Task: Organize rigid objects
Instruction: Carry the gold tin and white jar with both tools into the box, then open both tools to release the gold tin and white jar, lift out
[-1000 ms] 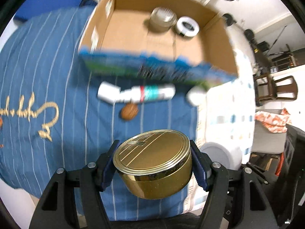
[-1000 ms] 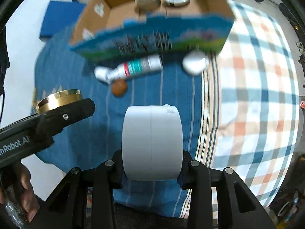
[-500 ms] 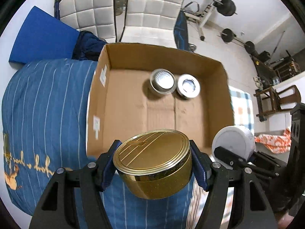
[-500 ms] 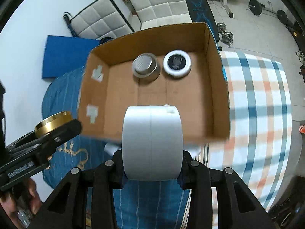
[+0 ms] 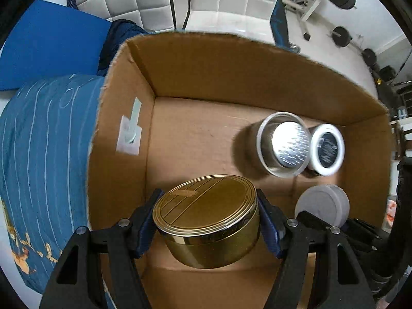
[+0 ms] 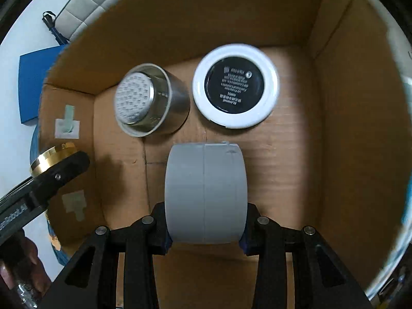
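My left gripper (image 5: pixel 207 221) is shut on a round gold tin (image 5: pixel 206 216) and holds it inside the open cardboard box (image 5: pixel 206 61), above the front left of its floor. My right gripper (image 6: pixel 204 221) is shut on a white round case (image 6: pixel 204 193), held on edge above the middle of the box floor. The case also shows in the left wrist view (image 5: pixel 323 204), and the gold tin shows at the left of the right wrist view (image 6: pixel 52 158). A silver tin (image 6: pixel 152 103) and a white-rimmed black jar (image 6: pixel 235 86) stand side by side at the back of the box.
The box (image 6: pixel 360 128) stands on a blue striped cloth (image 5: pixel 43 141). White padded chairs (image 5: pixel 144 0) and a blue mat (image 5: pixel 49 41) lie behind it. Dumbbells (image 5: pixel 341 36) sit on the floor at far right.
Both grippers have moved forward and down from above the cloth into the box with their objects. The tube, the nut and the white lid on the cloth have left view.
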A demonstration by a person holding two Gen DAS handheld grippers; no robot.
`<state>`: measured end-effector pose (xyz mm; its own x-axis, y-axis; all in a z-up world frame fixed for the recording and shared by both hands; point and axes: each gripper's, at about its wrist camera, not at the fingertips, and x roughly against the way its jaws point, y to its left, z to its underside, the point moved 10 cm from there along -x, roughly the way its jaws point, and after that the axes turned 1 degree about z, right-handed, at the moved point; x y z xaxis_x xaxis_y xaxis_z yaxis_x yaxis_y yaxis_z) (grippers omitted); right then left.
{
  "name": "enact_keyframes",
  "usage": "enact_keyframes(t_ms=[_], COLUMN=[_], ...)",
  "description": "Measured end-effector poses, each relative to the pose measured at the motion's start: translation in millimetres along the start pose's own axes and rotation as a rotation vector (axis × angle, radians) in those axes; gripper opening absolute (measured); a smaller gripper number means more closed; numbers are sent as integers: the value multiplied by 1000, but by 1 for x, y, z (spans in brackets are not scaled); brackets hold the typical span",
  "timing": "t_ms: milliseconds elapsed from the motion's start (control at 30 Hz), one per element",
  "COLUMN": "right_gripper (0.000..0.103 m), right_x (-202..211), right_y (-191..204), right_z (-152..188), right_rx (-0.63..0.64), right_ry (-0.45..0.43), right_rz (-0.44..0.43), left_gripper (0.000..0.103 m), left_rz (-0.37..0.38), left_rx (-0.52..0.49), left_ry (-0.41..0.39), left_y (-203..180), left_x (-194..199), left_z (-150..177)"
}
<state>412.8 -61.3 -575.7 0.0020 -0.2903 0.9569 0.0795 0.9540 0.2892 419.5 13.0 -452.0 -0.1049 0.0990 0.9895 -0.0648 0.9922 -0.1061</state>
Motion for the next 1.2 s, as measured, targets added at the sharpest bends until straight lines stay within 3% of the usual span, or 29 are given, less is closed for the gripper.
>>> enact_keyframes(t_ms=[167,367,667,733,900,1033,1100,1200], right_gripper=[44,69,78,82,83,83,83,92], right_x=[-10,0,-5,-7,-4,2,10,19], right_y=[-4,-9,6,5,4,5,12,17], right_z=[-9,-12,-5,-4,4,6,0,0], right_rx=[-2,46,76,73,62,63,64,67], right_ry=[-4,3,30,31,27,14,7,-10], right_rz=[-27,107,166,192,196,201,198,208], left_gripper=[67,67,67,67,67,67,70,75], left_rz=[-11,-48,-77,-65,-46,29,59,83], left_rx=[-6,-39,-51,-51,-39,46,69,66], left_ry=[4,-21,-22,7,65,109,103,79], left_y=[5,1,0,-2,-4,-1,0,-3], left_x=[-13,-19,-30,-38,-47,-45,-39,-21], left_z=[-8,-19,-43,-45,-36,-27,-26,-25])
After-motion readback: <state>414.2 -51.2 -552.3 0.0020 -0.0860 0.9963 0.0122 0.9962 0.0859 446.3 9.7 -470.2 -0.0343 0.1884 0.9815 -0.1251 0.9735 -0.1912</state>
